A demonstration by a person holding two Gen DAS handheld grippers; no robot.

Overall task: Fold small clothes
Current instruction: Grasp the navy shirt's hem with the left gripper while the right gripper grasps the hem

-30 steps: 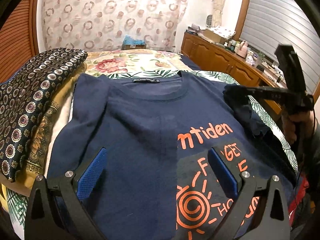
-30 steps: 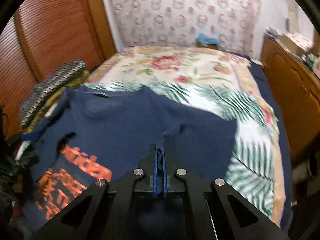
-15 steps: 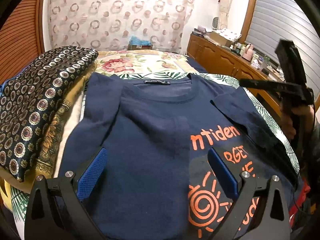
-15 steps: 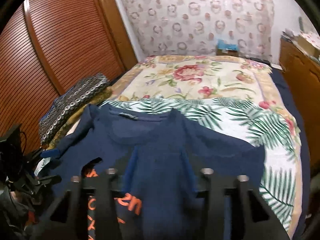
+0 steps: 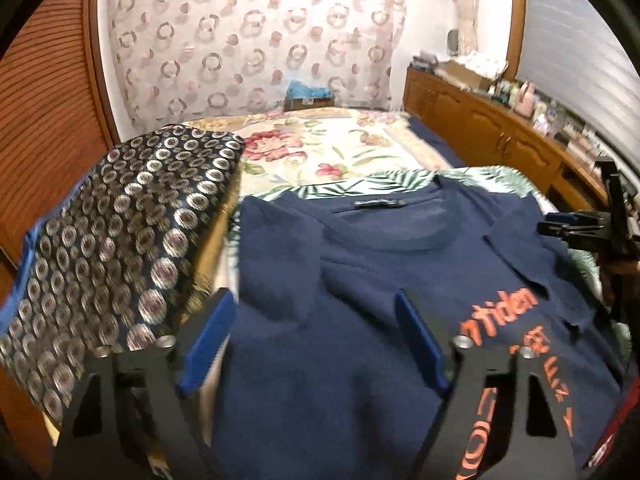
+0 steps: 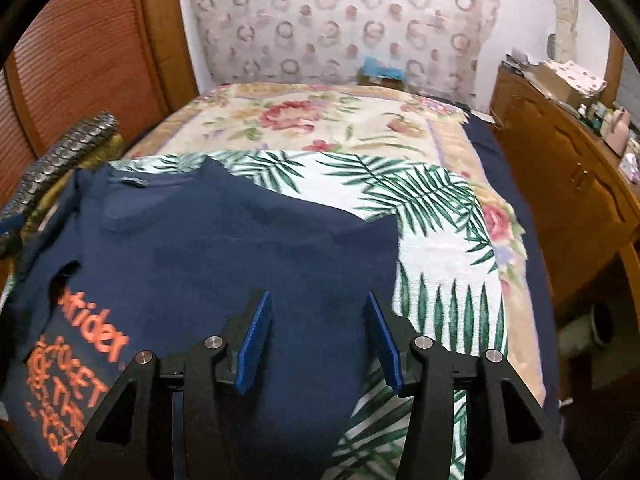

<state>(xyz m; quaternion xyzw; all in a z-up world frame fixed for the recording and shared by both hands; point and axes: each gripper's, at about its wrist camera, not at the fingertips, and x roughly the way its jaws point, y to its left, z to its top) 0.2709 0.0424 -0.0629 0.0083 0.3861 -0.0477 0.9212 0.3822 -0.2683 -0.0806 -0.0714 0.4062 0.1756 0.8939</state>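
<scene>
The navy T-shirt [image 5: 360,320] lies flat on the bed [image 6: 320,120], both sleeves folded in. Your right gripper [image 6: 316,336] hangs over its right side, fingers partly apart and empty; your left gripper [image 5: 312,340], fingers just narrowing yet wide, holds nothing. Snag the patterned cloth pile [image 5: 120,240] on the left and the fold could skew.

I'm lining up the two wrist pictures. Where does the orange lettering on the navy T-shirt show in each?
Left wrist: the orange lettering sits lower right, beside the right fingertip of the left gripper.
Right wrist: the lettering sits lower left, left of the right gripper.
Shared landmark: the blue box at the head of the bed.
</scene>
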